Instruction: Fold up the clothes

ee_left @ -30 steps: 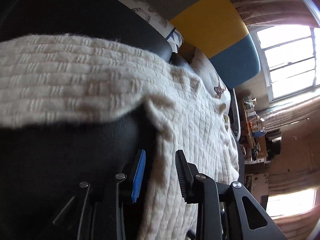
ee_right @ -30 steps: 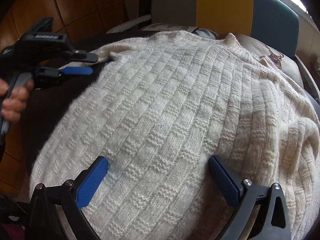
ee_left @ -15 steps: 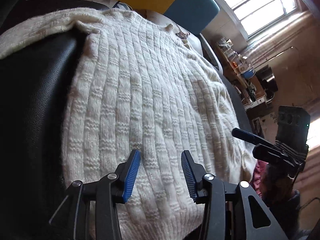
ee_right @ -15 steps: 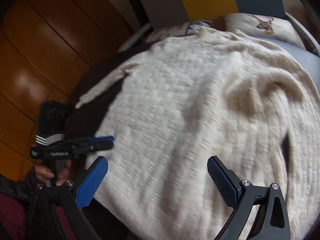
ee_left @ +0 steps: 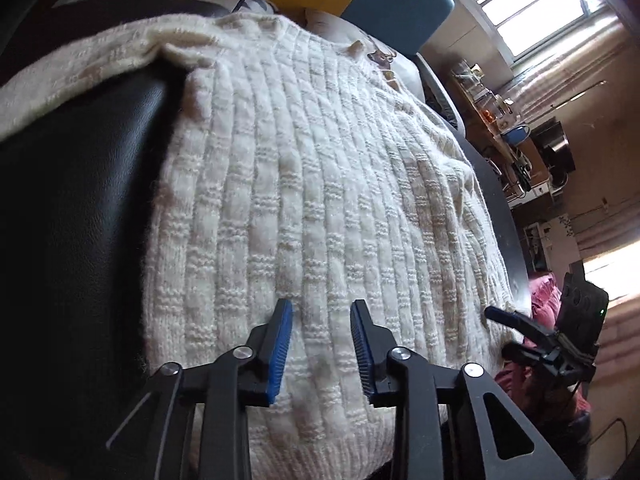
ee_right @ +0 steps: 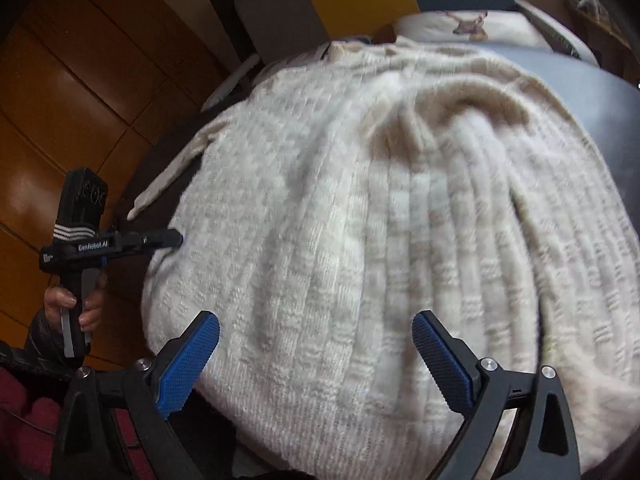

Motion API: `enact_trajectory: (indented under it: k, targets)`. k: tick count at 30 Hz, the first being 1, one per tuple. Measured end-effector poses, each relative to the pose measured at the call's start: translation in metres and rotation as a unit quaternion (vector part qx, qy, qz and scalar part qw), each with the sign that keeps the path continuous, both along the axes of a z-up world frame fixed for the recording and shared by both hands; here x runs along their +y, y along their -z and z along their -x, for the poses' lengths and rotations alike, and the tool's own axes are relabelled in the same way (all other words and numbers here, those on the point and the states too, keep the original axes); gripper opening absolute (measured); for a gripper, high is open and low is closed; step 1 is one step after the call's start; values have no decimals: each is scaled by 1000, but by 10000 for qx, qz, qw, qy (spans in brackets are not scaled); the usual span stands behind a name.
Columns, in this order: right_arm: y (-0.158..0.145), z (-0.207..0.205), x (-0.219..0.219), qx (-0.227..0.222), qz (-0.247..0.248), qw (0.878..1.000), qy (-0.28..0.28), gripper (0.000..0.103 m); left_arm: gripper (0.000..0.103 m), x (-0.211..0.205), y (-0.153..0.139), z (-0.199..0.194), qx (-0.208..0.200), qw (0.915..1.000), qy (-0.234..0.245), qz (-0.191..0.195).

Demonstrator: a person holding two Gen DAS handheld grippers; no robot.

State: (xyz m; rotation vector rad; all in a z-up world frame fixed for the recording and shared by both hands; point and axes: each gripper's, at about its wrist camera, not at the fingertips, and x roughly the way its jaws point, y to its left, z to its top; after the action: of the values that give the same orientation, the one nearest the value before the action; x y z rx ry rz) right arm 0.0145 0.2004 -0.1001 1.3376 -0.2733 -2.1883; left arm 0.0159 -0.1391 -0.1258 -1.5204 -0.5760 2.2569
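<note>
One cream knit sweater (ee_left: 320,184) lies spread flat on a black leather seat (ee_left: 80,200), hem toward the grippers, collar toward the far cushions. Left gripper (ee_left: 321,344) hovers at the hem, jaws partly apart, holding nothing. Right gripper (ee_right: 316,360) gapes wide over the hem, empty. Left tool's side reads "GenRobot.AI".

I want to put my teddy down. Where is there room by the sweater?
Bare black seat lies left of the sweater, under its sleeve. A grey strip lies right. The far end is crowded with pillows.
</note>
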Motion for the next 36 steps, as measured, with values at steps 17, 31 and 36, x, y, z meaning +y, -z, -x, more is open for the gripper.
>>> enact_trajectory:
  k: [17, 31, 36]
  targets:
    - [38, 142, 127, -758, 320, 9834, 1616, 91, 49, 59, 12, 57, 19, 9945, 1020, 254]
    - [-25, 195, 75, 440, -468, 9956, 685, 85, 55, 75, -66, 233, 802, 9869, 1041, -933]
    - [0, 234, 40, 306, -1118, 9932, 129, 85, 57, 116, -42, 334, 435, 9864, 1288, -923]
